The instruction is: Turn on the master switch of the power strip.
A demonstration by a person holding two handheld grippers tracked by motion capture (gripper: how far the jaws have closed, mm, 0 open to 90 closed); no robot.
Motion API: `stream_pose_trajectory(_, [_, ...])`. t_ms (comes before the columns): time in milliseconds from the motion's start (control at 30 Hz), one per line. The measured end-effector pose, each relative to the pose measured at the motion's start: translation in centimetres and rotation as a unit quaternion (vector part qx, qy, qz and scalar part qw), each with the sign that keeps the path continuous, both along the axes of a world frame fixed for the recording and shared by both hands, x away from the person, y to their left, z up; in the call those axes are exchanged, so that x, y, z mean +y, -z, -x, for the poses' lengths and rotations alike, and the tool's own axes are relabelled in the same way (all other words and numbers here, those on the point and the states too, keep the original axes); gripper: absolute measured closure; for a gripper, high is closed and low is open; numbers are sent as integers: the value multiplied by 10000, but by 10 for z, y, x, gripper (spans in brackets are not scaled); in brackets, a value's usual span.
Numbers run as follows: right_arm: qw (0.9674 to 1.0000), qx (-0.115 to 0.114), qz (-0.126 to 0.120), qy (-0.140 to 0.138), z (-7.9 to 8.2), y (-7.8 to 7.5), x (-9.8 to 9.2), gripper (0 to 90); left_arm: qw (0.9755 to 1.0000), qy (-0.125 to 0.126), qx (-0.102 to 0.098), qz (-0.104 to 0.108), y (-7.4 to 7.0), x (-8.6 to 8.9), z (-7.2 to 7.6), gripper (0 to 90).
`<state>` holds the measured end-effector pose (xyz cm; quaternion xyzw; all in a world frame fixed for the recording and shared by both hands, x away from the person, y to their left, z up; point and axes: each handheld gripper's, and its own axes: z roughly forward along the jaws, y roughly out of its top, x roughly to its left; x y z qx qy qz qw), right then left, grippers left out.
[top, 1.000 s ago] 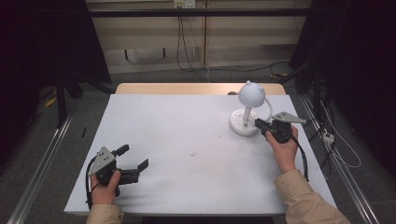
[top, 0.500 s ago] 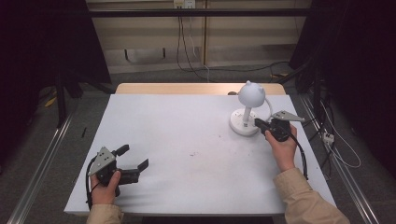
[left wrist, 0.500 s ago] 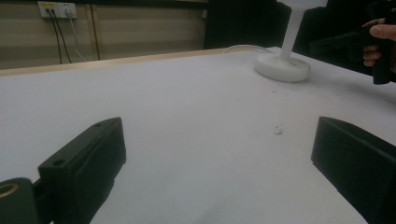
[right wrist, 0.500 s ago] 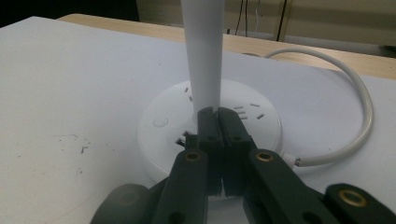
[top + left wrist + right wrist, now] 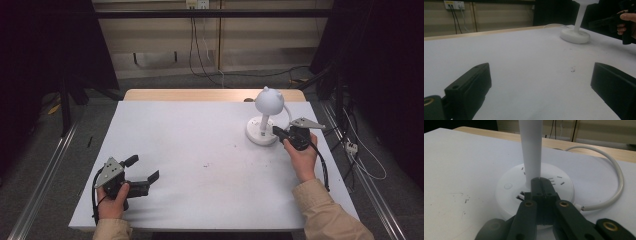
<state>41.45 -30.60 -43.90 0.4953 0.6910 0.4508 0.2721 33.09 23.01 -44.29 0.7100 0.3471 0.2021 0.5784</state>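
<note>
While pressed together with nothing between them, black matte jaws of right gripper point(image 5: 541, 185) hover over round base point(image 5: 534, 192) of white desk lamp point(image 5: 265, 120), tips right at foot of tapered stem point(image 5: 531, 150); contact with base cannot be told. Smooth glossy plastic on lamp: flat disc base with small round button point(image 5: 507, 186) and short moulded ridges, slim stem, ball-shaped shade point(image 5: 269, 101) with little nub on top, thick white cable point(image 5: 614, 182) curling off behind. Lamp standing upright near far right part of table, just beside right hand point(image 5: 301, 155).

Left gripper point(image 5: 142, 170) near front left corner, blocky jaws wide apart and holding nothing, held in left hand point(image 5: 114, 200).

Compared with a second ago: right jaws just closing the last bit, now fully together; both hands, lamp and left gripper in unchanged places.

White matte tabletop point(image 5: 200, 150) with few dark specks near middle, pale wood edge along far side. Beyond, beige wall panels, socket strip point(image 5: 454, 4) with black cables hanging, dark curtains at both sides, metal rails on grey floor.
</note>
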Motion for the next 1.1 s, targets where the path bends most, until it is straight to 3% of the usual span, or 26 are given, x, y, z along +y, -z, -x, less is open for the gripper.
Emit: stream_pose_trajectory(1100, [9995,170,243,49,-9,11,-1,900,10000,28,34,23,2,-2,-1,28])
